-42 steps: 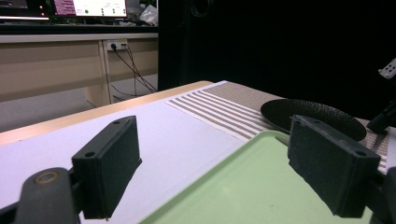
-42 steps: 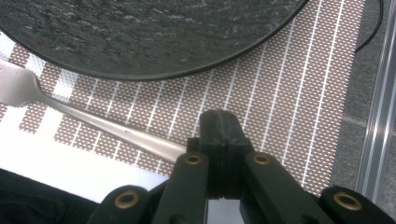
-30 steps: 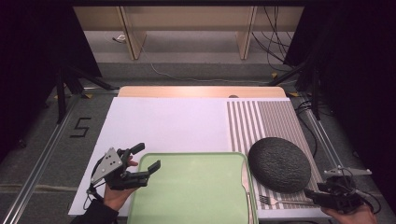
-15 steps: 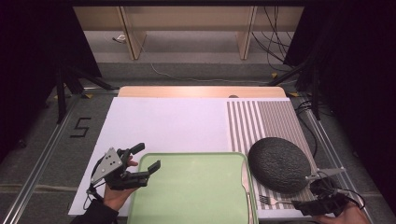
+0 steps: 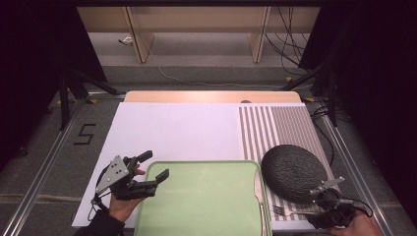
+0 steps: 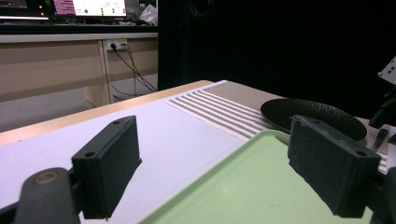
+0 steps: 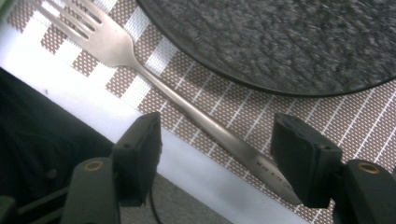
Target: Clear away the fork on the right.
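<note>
Jaws on my right gripper (image 7: 217,161) have just been narrowing, still apart, astride the fork (image 7: 187,105) handle on the striped mat (image 7: 327,126) beside the dark plate (image 7: 280,42) — lower than a second ago, pickup looks imminent. Left gripper (image 5: 155,167) waits wide over the green tray (image 5: 206,201).

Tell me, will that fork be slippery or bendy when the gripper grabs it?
Probably stiff: the fork looks like shiny metal. Its smooth, thin handle may slip between the right gripper pads. It lies flat on the striped placemat, so getting under it could be tricky.
</note>
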Tool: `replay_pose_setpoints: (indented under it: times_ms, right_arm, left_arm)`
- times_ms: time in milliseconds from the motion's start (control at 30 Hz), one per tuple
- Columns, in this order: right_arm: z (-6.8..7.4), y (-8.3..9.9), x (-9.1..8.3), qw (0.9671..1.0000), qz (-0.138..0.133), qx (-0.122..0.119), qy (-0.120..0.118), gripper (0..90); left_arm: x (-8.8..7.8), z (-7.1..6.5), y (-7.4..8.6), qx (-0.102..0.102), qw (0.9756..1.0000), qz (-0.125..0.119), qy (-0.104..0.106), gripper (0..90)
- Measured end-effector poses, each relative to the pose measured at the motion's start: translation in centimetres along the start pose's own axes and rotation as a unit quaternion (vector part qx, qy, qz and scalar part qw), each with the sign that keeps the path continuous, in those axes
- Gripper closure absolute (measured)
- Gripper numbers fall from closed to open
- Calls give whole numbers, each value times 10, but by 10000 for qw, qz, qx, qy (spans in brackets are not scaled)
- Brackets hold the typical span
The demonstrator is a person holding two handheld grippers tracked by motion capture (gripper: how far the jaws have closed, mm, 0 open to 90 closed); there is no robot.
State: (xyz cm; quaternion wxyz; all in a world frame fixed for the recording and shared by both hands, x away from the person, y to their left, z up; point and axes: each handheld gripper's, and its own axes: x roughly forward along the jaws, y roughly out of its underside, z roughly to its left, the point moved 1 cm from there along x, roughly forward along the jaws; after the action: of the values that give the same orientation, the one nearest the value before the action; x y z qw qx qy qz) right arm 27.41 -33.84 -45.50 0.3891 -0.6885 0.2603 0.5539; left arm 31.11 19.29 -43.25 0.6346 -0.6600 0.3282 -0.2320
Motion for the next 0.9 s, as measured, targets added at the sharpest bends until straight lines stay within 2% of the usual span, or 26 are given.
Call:
replay_pose_setpoints:
  times_ms: [200, 300, 333, 367, 500, 600, 700, 800, 900]
  right_arm:
    - [4, -6, 3, 9995, 145, -237, 159, 467]
    - [5, -9, 4, 9984, 303, -423, 210, 505]
    - [6, -9, 5, 9985, 264, -434, 227, 517]
    - [6, -10, 5, 9980, 319, -516, 172, 524]
    - [8, -12, 8, 9963, 487, -684, 210, 562]
    - [10, -12, 9, 9953, 522, -763, 292, 593]
    - [10, -14, 9, 9941, 577, -872, 276, 603]
    - [10, -16, 10, 9914, 660, -1082, 324, 625]
    - [12, -19, 11, 9881, 782, -1294, 269, 665]
  left_arm:
    - [0, 0, 0, -1, 10000, 1, 0, 165]
    - [0, 0, 0, -5, 10000, -1, -1, 165]
    - [0, 0, 0, -7, 10000, 1, -2, 165]
    - [0, 0, 0, -9, 10000, 5, -2, 165]
    - [0, 0, 0, -14, 10000, 5, -3, 165]
    - [0, 0, 0, -16, 10000, 4, -4, 165]
    - [0, 1, 0, -17, 10000, 9, -6, 165]
    - [0, 1, 0, -18, 10000, 6, -5, 165]
    - [0, 1, 0, -24, 10000, 6, -8, 165]
